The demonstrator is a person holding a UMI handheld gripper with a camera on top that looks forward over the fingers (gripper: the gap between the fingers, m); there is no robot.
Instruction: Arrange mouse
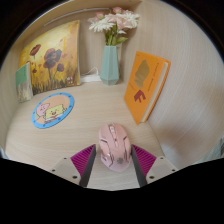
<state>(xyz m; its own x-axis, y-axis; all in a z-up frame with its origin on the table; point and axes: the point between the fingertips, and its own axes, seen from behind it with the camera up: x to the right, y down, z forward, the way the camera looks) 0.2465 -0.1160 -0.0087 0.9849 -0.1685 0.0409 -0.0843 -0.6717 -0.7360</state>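
I have the pink mouse (114, 146) sitting between my gripper's (115, 163) two fingers, at the near edge of the table (90, 108). Both purple pads (82, 160) flank its sides closely, but I cannot make out whether they actually press on it or only stand beside it, so I won't call it either way. The mouse looks to be resting flat on the table, its wheel end pointing away from me toward the back, which is a sensible line for a two-finger hold — the narrow flanks are what the fingers can reach.

The rest of the table explains where the mouse could go. A round coaster (52, 110) with a cartoon print lies flat toward the left side, well apart from the mouse. An orange card (146, 87) stands tilted on the right, leaning back, and a pale blue vase (110, 64) with pink flowers (116, 22) stands upright at the back edge. A flower painting (50, 56) is propped against the back left corner — all display pieces, kept to the rim so the middle stays free.

My judgement is that the open middle ahead of the fingers is the natural spot for the mouse, and the smooth rounded shell may slip if the hold is light.
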